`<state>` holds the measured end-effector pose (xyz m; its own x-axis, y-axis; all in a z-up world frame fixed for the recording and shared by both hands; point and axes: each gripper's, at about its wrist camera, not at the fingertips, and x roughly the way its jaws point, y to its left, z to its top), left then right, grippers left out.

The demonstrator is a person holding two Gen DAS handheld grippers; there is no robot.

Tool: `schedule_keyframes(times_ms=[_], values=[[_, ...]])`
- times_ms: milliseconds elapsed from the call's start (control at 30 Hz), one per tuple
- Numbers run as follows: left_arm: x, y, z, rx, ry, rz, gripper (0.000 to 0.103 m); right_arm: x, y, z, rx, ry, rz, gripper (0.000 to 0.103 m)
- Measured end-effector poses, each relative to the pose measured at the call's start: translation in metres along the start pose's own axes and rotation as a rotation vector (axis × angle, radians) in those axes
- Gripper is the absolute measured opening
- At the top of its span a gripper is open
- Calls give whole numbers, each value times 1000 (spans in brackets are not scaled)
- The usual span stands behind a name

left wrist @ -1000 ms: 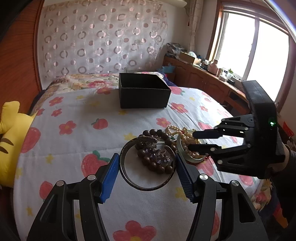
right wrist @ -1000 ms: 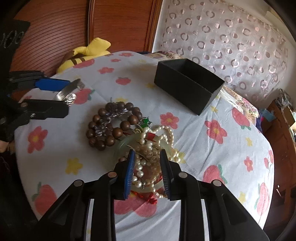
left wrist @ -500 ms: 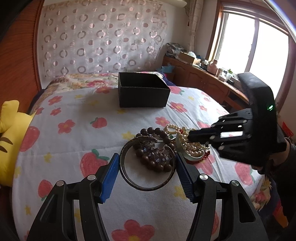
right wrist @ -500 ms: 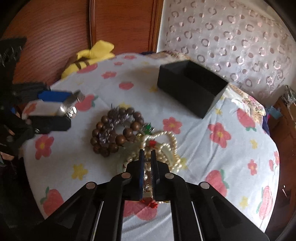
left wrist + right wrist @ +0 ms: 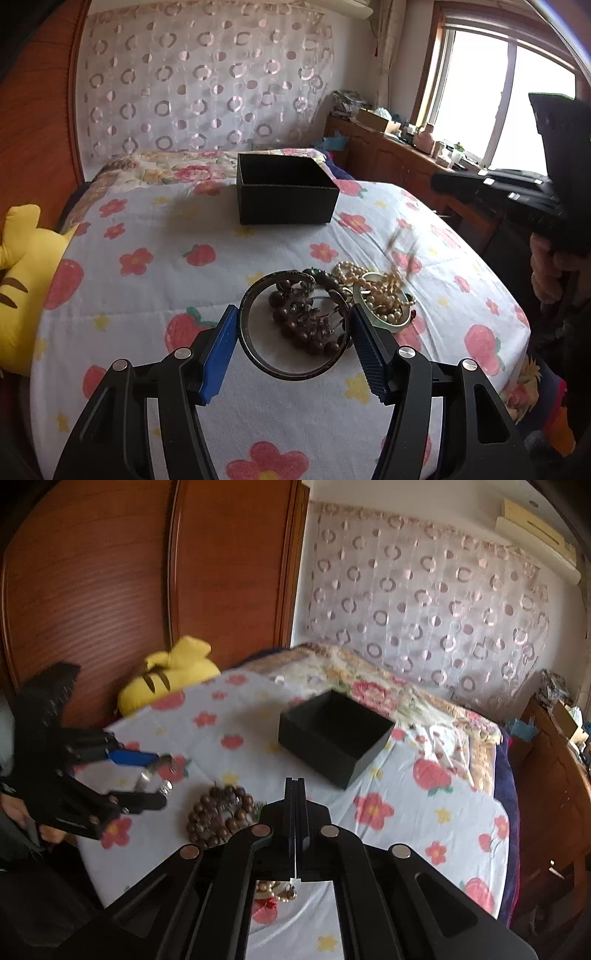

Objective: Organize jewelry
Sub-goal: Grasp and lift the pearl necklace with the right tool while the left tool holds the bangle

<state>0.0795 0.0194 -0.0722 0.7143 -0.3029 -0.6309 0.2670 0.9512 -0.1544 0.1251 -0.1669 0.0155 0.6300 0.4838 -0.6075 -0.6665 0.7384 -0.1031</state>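
Note:
My left gripper [image 5: 293, 345] is shut on a dark metal bangle [image 5: 258, 360] and holds it just above the bedspread. Behind it lie a brown bead bracelet [image 5: 306, 328], a pale green bangle [image 5: 384, 321] and a pearl necklace [image 5: 384, 291]. My right gripper [image 5: 295, 794] is shut and raised above the bed; a thin strand hangs below its fingers with pearls [image 5: 277, 890] at its end, blurred. The open black box [image 5: 284, 192] stands at the back of the bed, also in the right wrist view [image 5: 332, 731]. The left gripper [image 5: 147, 779] also shows in the right wrist view.
A yellow plush toy [image 5: 22, 280] lies at the bed's left edge, by the wooden headboard [image 5: 110, 590]. A wooden cabinet [image 5: 399, 166] with clutter runs under the window on the right. The flowered bedspread [image 5: 147, 266] covers the bed.
My right gripper has shut among the pearls and risen up and away from the pile, drawing a strand with it. My left gripper has kept hold of the bangle, almost still.

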Motion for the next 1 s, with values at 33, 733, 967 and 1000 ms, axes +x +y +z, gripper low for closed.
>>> schedule_keyframes(times_ms=[33, 733, 967, 1000], values=[[-1, 0, 2, 0, -2, 0, 58, -6, 1, 4, -7, -14, -4, 0], [-4, -4, 3, -7, 0, -9, 58, 88, 6, -58, 78, 248, 48, 27], [-4, -4, 2, -6, -1, -8, 58, 87, 10, -56, 41, 239, 38, 8], [-3, -3, 2, -6, -2, -9, 58, 83, 8, -54, 37, 227, 34, 8]])
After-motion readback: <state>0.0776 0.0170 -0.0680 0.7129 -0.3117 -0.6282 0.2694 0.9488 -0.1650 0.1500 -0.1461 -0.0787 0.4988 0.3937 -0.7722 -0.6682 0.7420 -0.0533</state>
